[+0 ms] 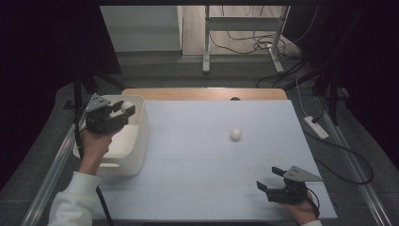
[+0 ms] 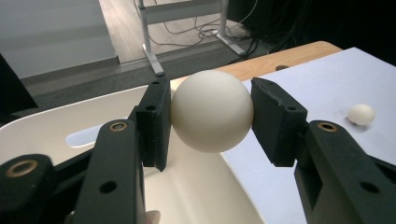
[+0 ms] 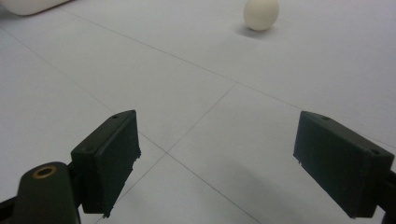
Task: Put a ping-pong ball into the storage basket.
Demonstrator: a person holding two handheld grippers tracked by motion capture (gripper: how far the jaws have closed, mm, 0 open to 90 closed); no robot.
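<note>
Two black pads of the left gripper [image 2: 212, 119] clamp a white ball [image 2: 212, 111], held above the bin [image 1: 136, 141]; its own view shows the bin's pale inside just below. Well to its right, the right gripper [image 1: 270, 180] rests near the table's [image 1: 197, 141] front edge, jaws wide apart around nothing. Ahead of it a second ball [image 3: 261, 14] lies on open table.

Wide-apart jaws above white table [image 3: 196, 70], ball [image 3: 261, 14] beyond, perhaps egg-shaped.

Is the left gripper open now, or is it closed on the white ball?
Closed on it. The left gripper presses both pads on the white ball, above the white bin.
</note>
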